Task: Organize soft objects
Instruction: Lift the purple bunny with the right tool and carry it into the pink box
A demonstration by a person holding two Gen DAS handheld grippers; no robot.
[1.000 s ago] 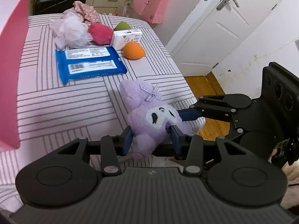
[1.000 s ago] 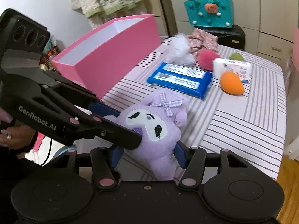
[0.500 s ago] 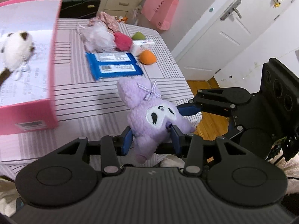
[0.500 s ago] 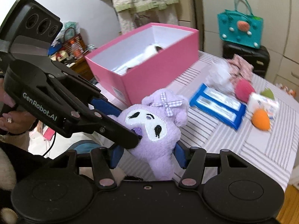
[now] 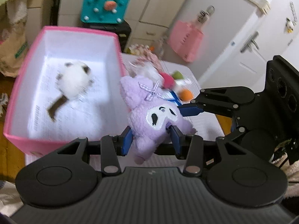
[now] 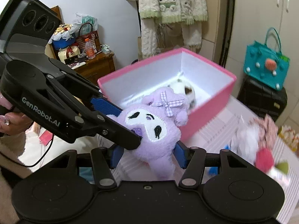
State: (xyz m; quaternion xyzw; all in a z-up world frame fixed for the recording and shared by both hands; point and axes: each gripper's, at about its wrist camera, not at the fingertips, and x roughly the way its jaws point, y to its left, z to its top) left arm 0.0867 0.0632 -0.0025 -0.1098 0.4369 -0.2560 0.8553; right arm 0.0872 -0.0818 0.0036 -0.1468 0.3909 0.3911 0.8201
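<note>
A purple plush toy with a checked bow is held in the air by both grippers. My left gripper is shut on its lower body. My right gripper is shut on it too, and its blue finger shows from the right in the left wrist view. The plush hangs beside the near corner of an open pink box, also in the right wrist view. A white and brown plush lies inside the box.
The striped table holds a white puff, a red ball, an orange sponge and a blue wipes pack, right of the box. A teal bag sits on a black case behind.
Both grippers have lifted the purple plush and swung it left toward the pink box. The box interior and the white plush inside have come into full view.
</note>
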